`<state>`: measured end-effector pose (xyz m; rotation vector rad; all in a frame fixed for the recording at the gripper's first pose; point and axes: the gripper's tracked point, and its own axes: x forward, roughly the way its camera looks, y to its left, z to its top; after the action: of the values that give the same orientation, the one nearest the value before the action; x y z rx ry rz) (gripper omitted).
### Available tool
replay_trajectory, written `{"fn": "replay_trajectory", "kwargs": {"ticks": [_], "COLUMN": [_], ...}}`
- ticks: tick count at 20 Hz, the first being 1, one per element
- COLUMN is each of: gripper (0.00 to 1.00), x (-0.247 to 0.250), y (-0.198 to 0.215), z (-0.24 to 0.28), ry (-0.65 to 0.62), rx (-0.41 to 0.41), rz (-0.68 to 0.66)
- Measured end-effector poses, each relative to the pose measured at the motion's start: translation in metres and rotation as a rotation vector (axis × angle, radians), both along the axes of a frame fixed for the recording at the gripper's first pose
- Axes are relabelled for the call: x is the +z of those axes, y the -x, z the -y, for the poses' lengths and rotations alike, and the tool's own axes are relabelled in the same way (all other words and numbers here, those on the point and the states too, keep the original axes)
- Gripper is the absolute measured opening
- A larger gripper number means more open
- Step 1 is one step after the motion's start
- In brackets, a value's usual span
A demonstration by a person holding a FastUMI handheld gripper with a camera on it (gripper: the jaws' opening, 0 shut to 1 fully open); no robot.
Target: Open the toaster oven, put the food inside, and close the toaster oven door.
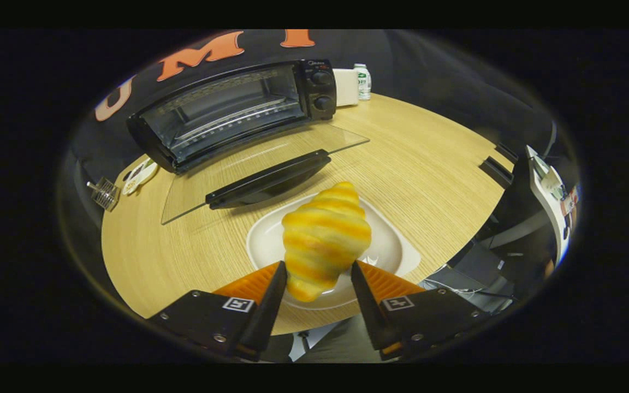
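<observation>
Jaws: the gripper [319, 273] has its two jaws closed part-way onto the croissant [325, 240], one pressing each flank of its lower half; wide gap between them taken up by the pastry.
Croissant, place: held between the jaws, in front of the white plate [391, 248]; lower tip reaches down between the fingers; whether it touches the plate cannot be told.
Croissant, long axis: runs away from the gripper toward the toaster oven [227, 112], leaning slightly right; far tip points at the door handle [268, 180]. Ridges cross the axis.
Plate: shallow, rounded corners, on the counter [429, 158] just ahead of the fingers, near the counter's near edge.
Toaster oven: at the far side of the counter, against the booth wall, cavity facing the gripper, wire rack visible inside; two knobs [322, 90] on its right panel.
Door: the glass door [271, 161] is folded fully down and lies flat above the counter, handle at its near edge, close beyond the plate.
Open room: bare counter to the right of door and plate; narrower bare strip to the left.
Edges: curved counter rim to the left and near side; plate sits close to the near rim.
Other items: a white box [345, 86] and a small bottle [363, 81] right of the oven; a small wire basket [105, 192] and a small dish [140, 174] at the left rim.
</observation>
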<state>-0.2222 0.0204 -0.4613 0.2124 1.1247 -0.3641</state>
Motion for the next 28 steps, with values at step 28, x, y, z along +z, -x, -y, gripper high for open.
{"fn": "replay_trajectory", "kwargs": {"ticks": [28], "gripper": [0.39], "x": [0.098], "y": [-0.192], "z": [-0.061], "ry": [-0.610], "rx": [0.104], "rz": [0.398]}}
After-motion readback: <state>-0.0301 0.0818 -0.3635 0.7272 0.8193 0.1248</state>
